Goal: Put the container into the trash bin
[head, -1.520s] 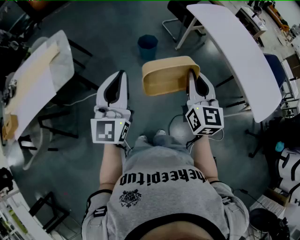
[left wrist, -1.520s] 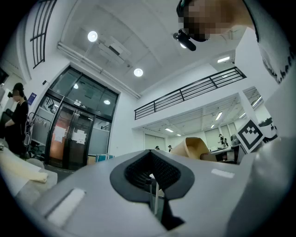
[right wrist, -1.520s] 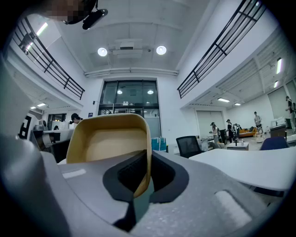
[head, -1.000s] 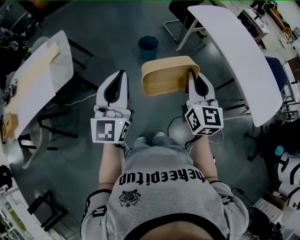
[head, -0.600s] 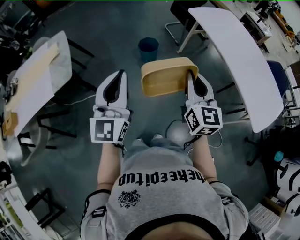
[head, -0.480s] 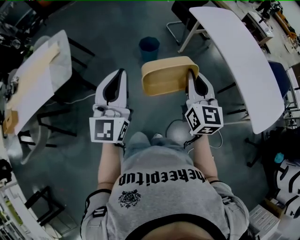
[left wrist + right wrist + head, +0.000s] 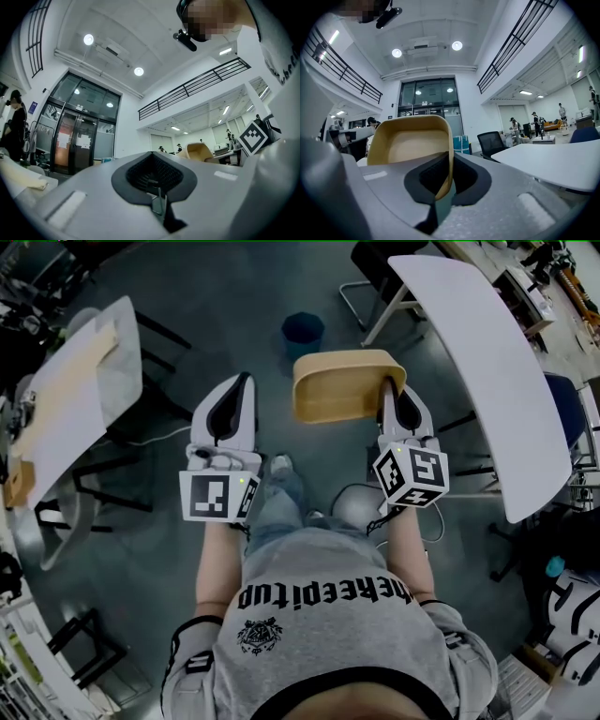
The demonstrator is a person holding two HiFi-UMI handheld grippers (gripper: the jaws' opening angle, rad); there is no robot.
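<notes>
A tan, shallow oval container (image 7: 339,385) hangs in the air on its side, and my right gripper (image 7: 388,388) is shut on its right rim. In the right gripper view the container (image 7: 411,143) stands upright between the closed jaws, with its hollow facing the camera. My left gripper (image 7: 241,382) is held level to the container's left, apart from it, jaws together and holding nothing. The left gripper view shows the container (image 7: 199,151) off to the right. A dark blue trash bin (image 7: 303,330) stands on the floor ahead, beyond the container.
A long white table (image 7: 487,362) runs along the right, with a chair frame (image 7: 370,301) at its far end. A table with a cardboard sheet (image 7: 70,390) stands at the left. A black office chair (image 7: 491,140) is ahead to the right. The person's foot (image 7: 279,467) is stepping on the grey floor.
The person has stepped forward with one leg out in front. Both grippers and the held container have travelled along, shifting slightly right. The grip has stayed the same.
</notes>
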